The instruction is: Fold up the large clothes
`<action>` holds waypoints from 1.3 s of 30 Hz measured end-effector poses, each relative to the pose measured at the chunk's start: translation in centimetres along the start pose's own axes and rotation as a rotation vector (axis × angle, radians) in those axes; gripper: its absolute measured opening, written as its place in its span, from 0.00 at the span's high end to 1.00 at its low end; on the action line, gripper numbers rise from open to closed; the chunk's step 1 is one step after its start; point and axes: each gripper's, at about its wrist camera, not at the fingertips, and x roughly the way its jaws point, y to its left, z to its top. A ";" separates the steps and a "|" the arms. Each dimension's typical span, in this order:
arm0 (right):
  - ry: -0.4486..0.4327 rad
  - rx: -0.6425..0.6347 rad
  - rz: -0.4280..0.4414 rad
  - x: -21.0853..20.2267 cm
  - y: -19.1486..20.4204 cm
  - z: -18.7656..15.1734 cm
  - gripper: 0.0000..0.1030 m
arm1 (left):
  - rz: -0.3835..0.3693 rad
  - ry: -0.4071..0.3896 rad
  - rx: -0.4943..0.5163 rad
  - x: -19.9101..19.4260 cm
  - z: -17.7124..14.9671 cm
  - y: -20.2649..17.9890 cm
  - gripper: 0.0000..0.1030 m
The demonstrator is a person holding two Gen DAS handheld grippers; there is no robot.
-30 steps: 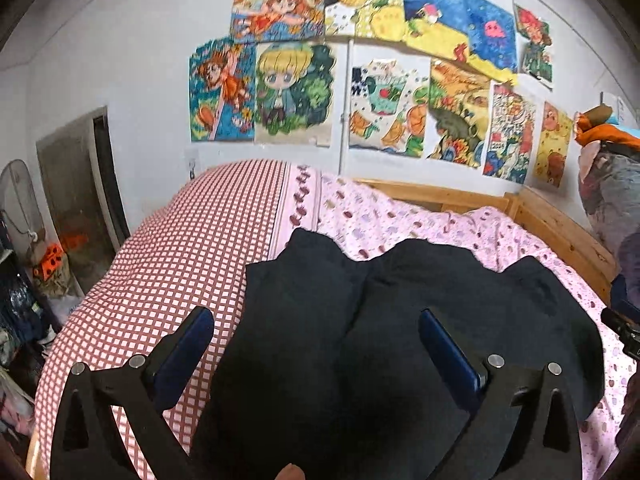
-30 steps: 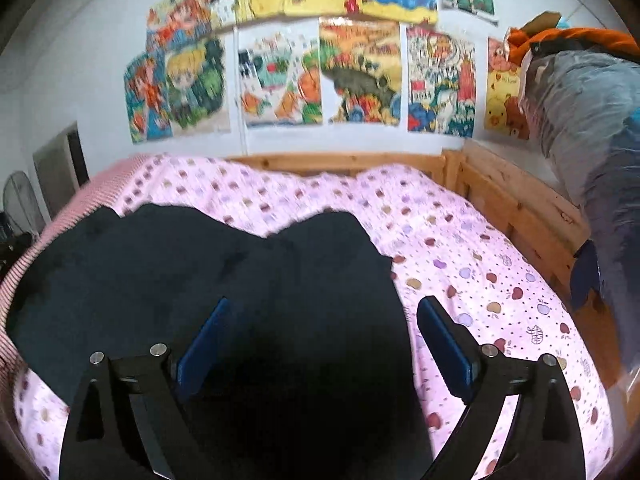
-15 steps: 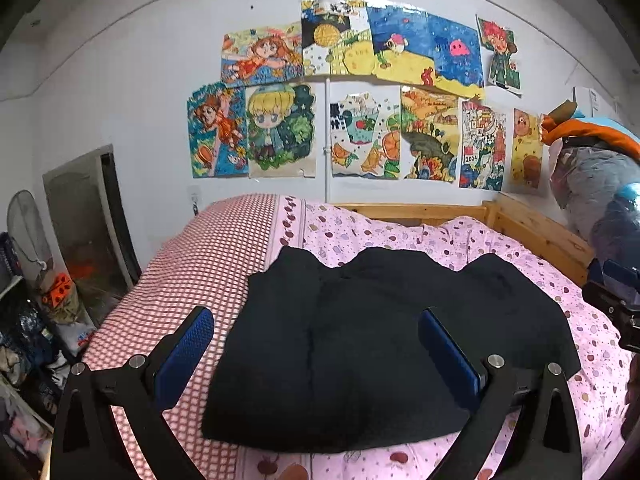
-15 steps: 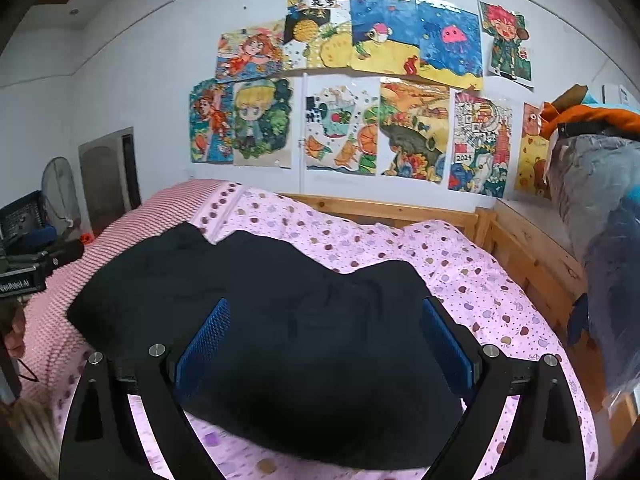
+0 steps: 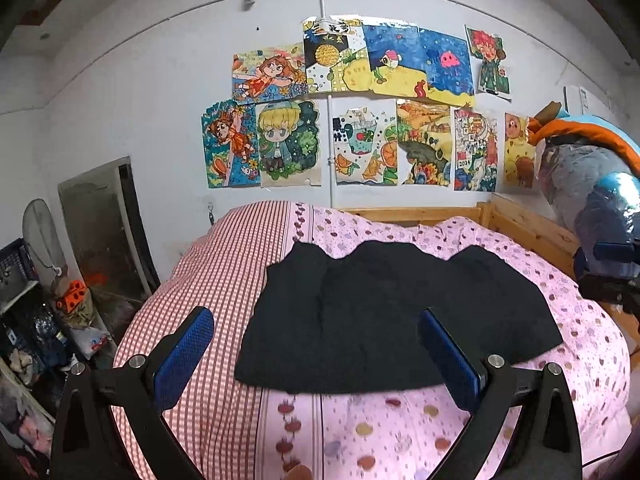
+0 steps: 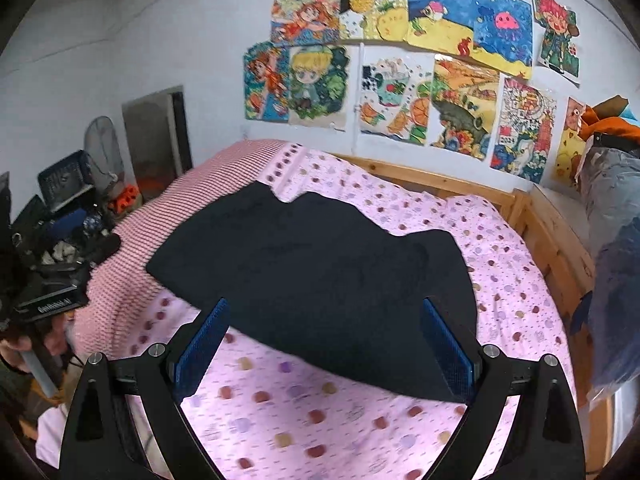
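my left gripper point(image 5: 316, 356) is spread wide and holds nothing; my right gripper point(image 6: 326, 340) is likewise spread and empty. both hang above the near side of the bed point(image 5: 404, 420), clear of the cloth

the garment point(image 5: 384, 312), dark and thick-looking, lies on the pink spotted quilt point(image 6: 320, 416), its left end lapping onto the red check cover point(image 5: 212, 280). it appears already doubled into a wide band: the near edge runs fairly straight, the far edge shows three humps. in the right wrist view the near edge sags over the quilt's curve, and the right end looks bunched. whether layers beneath are aligned cannot be told, the cloth being too dark to read

judgement: either the fold is finished and i am backing off, or one more fold across the width is due. if the latter, findings for doing it well:
- take each end at the near corner, pinching all layers together, not only the top one
- close the pads fully before lifting; thick cloth may slip from a shallow bite
- lift both ends level, carry one end over the other, and lay it edge to edge
- the quilt is soft and humped, so press the crease flat after release

risk: the quilt may be caught along with the garment
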 end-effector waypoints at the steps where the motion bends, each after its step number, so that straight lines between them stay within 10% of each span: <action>1: -0.013 -0.007 0.015 -0.4 0.6 -0.5 0.10 | 0.000 0.004 0.003 -0.2 -0.2 0.0 0.00; 15: -0.285 -0.044 0.020 -4.1 4.7 -8.1 0.10 | 0.051 0.016 0.018 -4.3 -4.6 -0.2 0.00; 39: -0.254 0.102 -0.083 -2.0 1.8 -16.4 0.09 | 0.098 0.080 -0.006 -3.4 -11.9 -2.0 0.00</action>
